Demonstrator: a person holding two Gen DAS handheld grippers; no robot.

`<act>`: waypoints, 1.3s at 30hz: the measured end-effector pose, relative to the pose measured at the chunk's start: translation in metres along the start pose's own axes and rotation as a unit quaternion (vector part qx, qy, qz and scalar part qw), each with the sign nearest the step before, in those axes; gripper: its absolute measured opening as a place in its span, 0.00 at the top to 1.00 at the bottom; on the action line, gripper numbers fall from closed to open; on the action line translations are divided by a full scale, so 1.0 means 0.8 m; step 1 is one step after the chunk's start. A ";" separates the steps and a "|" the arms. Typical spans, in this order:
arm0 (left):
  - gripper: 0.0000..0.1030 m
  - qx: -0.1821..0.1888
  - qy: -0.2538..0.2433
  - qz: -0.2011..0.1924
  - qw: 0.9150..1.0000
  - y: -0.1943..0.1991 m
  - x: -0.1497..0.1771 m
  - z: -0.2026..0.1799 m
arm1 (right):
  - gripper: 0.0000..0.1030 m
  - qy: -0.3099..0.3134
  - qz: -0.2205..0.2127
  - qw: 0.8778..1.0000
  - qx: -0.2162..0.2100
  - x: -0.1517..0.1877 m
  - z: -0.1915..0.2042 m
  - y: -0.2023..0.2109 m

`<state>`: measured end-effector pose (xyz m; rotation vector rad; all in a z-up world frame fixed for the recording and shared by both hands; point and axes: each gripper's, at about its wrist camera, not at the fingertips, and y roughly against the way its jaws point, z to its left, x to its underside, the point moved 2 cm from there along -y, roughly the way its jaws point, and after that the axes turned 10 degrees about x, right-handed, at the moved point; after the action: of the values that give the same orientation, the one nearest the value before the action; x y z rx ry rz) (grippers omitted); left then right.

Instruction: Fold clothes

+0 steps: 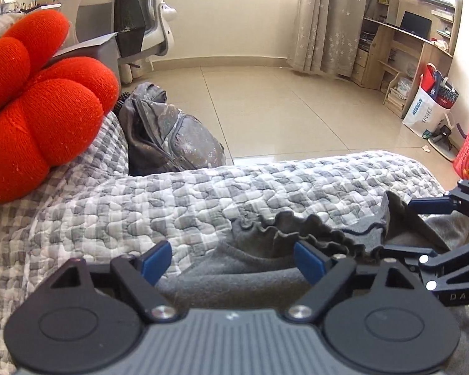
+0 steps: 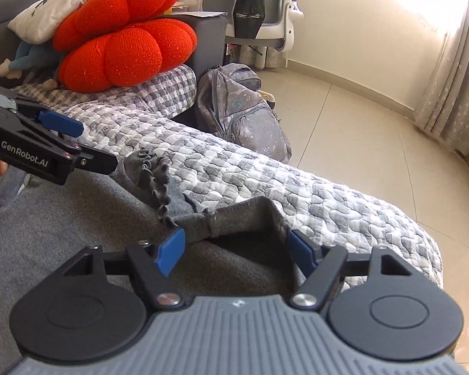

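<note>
A grey fleece garment with a ruffled hem lies on the checked quilt. My left gripper stands open over it, blue pads wide apart with cloth lying between them, near the ruffle. In the right wrist view the same garment has a corner tented up between the blue pads of my right gripper, which is open around it. Each view also shows the other tool: the right gripper at the right edge and the left gripper at the left edge.
A red knitted cushion sits on the quilt to the left, under a white pillow. A grey backpack leans on the tiled floor by the quilt's edge. An office chair, a desk and bags stand further off.
</note>
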<state>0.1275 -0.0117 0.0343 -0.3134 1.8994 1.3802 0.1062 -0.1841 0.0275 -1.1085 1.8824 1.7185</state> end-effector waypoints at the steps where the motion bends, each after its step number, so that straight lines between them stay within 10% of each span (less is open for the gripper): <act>1: 0.15 -0.012 -0.017 0.009 1.000 -0.009 0.002 0.002 | 0.27 0.004 0.002 1.000 0.000 -0.001 -0.002 -0.007; 8: 0.12 0.023 -0.003 0.031 0.999 -0.047 0.016 0.023 | 0.24 0.009 -0.001 1.000 -0.008 0.004 -0.019 -0.047; 10: 0.12 0.023 -0.027 0.016 0.999 -0.045 0.021 0.011 | 0.37 0.006 -0.013 0.999 -0.028 0.008 -0.020 -0.049; 14: 0.49 0.036 -0.033 0.000 0.999 -0.037 0.022 -0.002 | 0.82 -0.024 -0.029 0.999 -0.025 0.010 -0.026 -0.041; 17: 0.83 0.028 -0.023 -0.010 0.999 -0.029 0.017 -0.004 | 0.89 -0.029 -0.052 0.998 -0.004 0.007 -0.025 -0.029; 20: 0.95 0.009 -0.020 -0.018 1.000 -0.025 0.009 -0.003 | 0.91 -0.032 -0.078 0.996 0.019 0.001 -0.024 -0.015; 28: 0.93 -0.014 0.033 -0.109 0.993 0.018 -0.030 0.015 | 0.93 -0.035 -0.141 0.984 0.102 -0.034 -0.033 0.011; 33: 0.79 -0.066 0.017 -0.079 0.995 0.001 -0.013 0.028 | 0.92 -0.036 -0.045 0.991 0.119 -0.010 -0.034 -0.062; 36: 0.57 -0.062 0.052 -0.083 0.993 0.028 0.008 0.054 | 0.64 -0.082 -0.037 0.989 0.120 0.003 -0.049 -0.068; 39: 0.53 -0.090 0.053 -0.075 0.992 0.065 0.043 0.070 | 0.62 -0.134 -0.042 0.982 0.125 0.002 -0.067 -0.044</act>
<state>0.0973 0.0661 0.0403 -0.6170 1.7973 1.4593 0.1438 -0.2342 0.0131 -0.8044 1.7937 1.4545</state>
